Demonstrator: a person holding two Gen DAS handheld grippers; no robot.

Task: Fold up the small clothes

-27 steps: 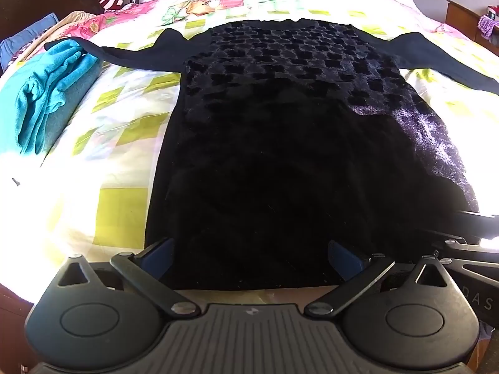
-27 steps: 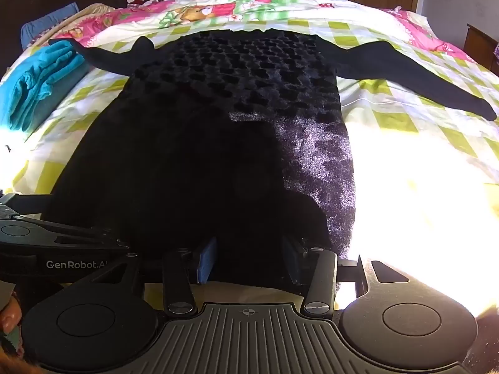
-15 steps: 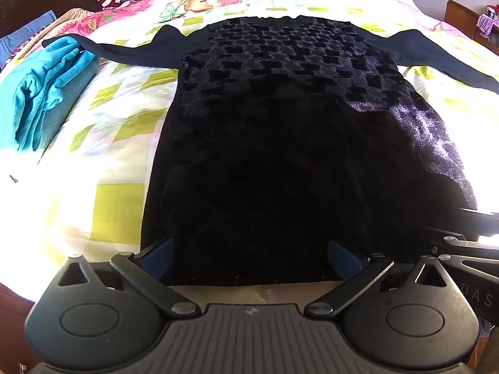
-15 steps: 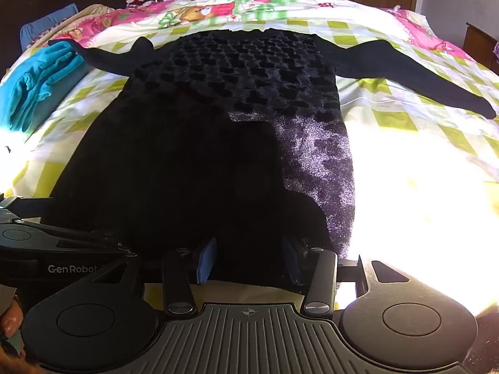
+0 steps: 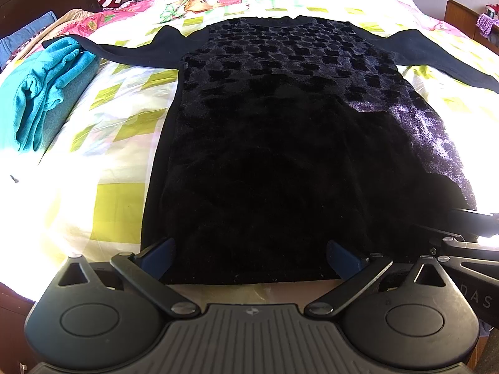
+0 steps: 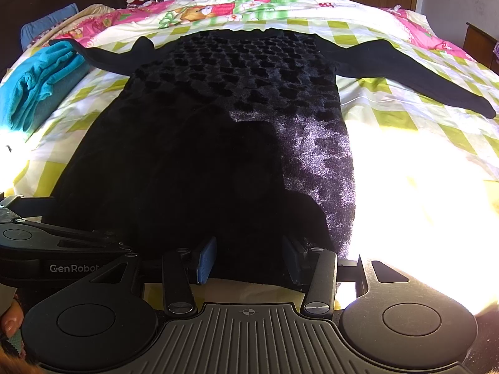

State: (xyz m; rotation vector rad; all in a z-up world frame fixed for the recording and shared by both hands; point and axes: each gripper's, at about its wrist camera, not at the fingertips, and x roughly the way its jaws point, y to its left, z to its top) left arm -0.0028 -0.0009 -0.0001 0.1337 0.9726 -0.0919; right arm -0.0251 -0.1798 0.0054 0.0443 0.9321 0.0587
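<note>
A black long-sleeved velvet top [image 5: 280, 124] lies flat on the bed, neckline far from me and both sleeves spread out sideways. Its near hem [image 5: 249, 271] runs between the fingers of my left gripper [image 5: 249, 249], which stands wide open at the hem's left half. In the right wrist view the same top [image 6: 218, 124] fills the middle. My right gripper [image 6: 249, 252] sits at the hem's right part, its blue pads [image 6: 205, 258] narrower apart but not closed, with flat cloth between them.
A folded teal garment [image 5: 40, 93] lies at the bed's left side beside the left sleeve tip. The checked yellow-green bedcover [image 5: 118, 118] is bare on both sides of the top. A dark headboard [image 5: 37, 3] stands far left, and wooden furniture [image 5: 461, 15] far right.
The left wrist view has shifted slightly, so the top sits a little higher in frame. Both grippers keep the same openings at the hem, and the right view is nearly unchanged.
</note>
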